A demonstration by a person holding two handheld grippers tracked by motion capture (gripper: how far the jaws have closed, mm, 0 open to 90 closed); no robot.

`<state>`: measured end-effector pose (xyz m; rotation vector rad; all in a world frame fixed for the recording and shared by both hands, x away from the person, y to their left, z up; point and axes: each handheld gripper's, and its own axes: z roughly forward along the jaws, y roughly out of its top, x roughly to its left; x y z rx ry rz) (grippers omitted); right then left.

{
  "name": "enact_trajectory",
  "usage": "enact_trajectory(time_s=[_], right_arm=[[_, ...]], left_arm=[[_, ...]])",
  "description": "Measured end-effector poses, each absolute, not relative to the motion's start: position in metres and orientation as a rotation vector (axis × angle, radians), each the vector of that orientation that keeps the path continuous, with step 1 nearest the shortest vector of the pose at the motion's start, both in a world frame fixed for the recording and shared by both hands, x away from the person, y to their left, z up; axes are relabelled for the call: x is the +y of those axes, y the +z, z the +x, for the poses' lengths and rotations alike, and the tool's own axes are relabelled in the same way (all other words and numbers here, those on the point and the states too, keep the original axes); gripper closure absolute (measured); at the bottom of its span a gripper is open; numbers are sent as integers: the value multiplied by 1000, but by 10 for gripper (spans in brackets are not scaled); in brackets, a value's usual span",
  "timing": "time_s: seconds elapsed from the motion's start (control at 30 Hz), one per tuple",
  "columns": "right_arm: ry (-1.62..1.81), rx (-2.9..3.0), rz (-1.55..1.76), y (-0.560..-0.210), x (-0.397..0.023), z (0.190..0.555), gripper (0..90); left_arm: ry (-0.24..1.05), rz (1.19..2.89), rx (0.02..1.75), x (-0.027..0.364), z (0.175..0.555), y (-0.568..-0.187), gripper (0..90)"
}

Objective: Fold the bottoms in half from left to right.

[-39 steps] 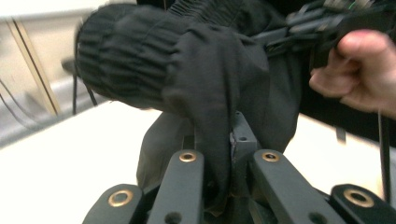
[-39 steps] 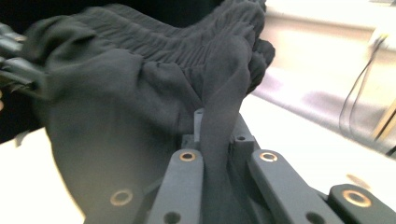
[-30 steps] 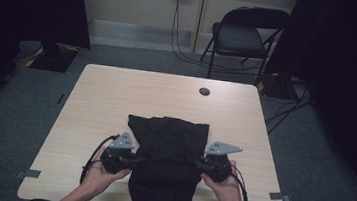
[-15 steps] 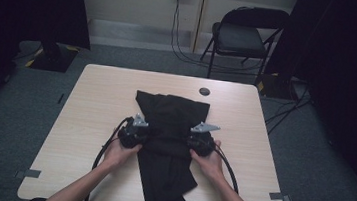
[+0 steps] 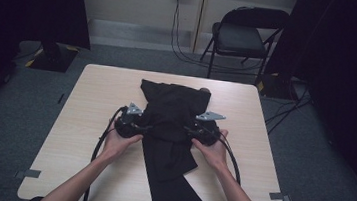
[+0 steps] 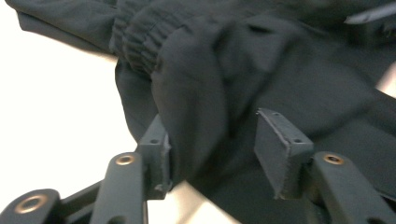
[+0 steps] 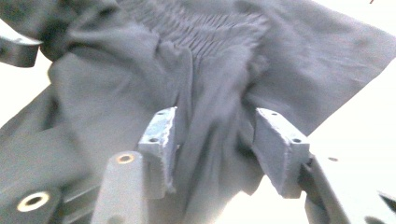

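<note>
Dim room, pale wooden table (image 5: 89,121), and on it your black trousers (image 5: 171,125) lie with the elastic waistband (image 7: 205,28) folded toward the far edge and a leg trailing to the near edge. Both grippers have travelled forward with the cloth since a second ago. Your left gripper (image 6: 212,144) and right gripper (image 7: 215,140) have just been opening: jaws apart, fabric loose between them (not pinched). That reads as the fold being laid down and released.
</note>
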<state>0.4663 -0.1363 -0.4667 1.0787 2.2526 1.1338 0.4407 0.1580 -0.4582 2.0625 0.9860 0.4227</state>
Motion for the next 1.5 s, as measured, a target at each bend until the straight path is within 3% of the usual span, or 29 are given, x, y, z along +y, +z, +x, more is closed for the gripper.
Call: enact_trajectory(time_s=[0.27, 0.43, 0.53, 0.63, 0.83, 1.17, 1.27, 1.33, 1.5], right_arm=[[1182, 2297, 1028, -458, -161, 402, 512], [1167, 2425, 943, -474, -151, 383, 555], [1156, 2470, 893, -484, -138, 383, 558], [1147, 2505, 868, -491, -125, 389, 551], [1132, 2509, 884, -498, -114, 396, 559], [1144, 2463, 939, -501, -88, 411, 548], [1141, 2461, 947, -500, -85, 418, 544], [1139, 2477, 949, -498, -87, 419, 492], [1205, 2426, 968, -485, -104, 413, 519]], left_arm=[[444, 2073, 930, 159, 379, -443, 432], [403, 2100, 943, 161, 381, -452, 399], [370, 2178, 953, 157, 396, -472, 444], [348, 2221, 955, 152, 402, -480, 415], [425, 2257, 971, 146, 408, -489, 348], [607, 2189, 1022, 150, 445, -493, 394], [557, 2168, 1044, 158, 447, -493, 398], [529, 2155, 1054, 168, 442, -486, 411], [479, 2085, 996, 189, 416, -453, 476]])
